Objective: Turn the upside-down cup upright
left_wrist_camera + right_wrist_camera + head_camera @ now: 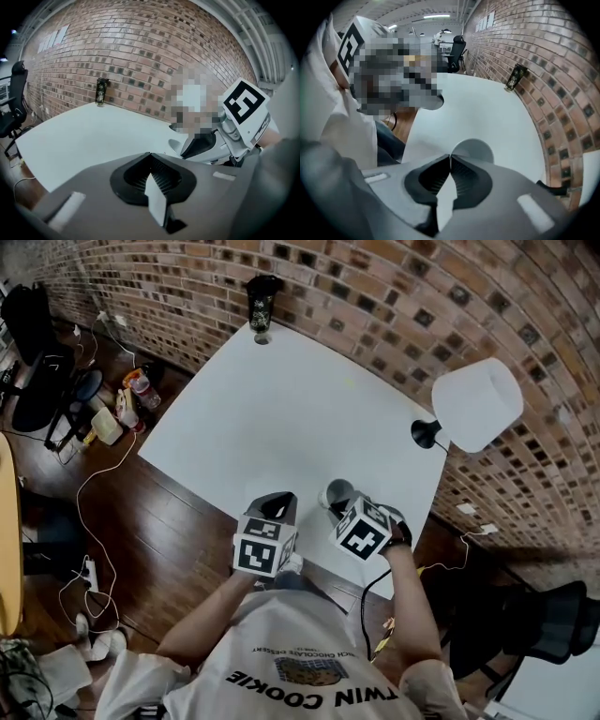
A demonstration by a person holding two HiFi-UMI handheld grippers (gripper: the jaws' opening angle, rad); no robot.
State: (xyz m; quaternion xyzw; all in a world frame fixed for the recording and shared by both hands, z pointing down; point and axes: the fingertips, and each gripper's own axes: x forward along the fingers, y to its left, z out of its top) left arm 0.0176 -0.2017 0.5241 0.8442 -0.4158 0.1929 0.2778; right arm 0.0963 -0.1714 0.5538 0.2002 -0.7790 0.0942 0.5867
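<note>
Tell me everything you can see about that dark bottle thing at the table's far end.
The dark container is tall, slim and almost black, with a dark cap and pale print too small to read. It stands upright and alone at the far corner of the white table, just in front of the brick wall. Only the table touches it.

**Illumination:** bright and even in all three views.

**Source:** ceiling strip lights [436,17], visible in the right gripper view.

**Reflection and shadow:** the white desk [281,399] reflects diffusely, close to clipping, and carries only faint, soft-edged shadows. The lamp shade [476,404] loses surface detail to overexposure.

**Distortion:** strong fisheye. Courses of the brick wall [140,56] bow into arcs, and both gripper views darken to black at the corners.

**Focus:** the bodies of the left hand-held gripper [150,157] and right hand-held gripper [450,157], close to the lens, render soft.
</note>
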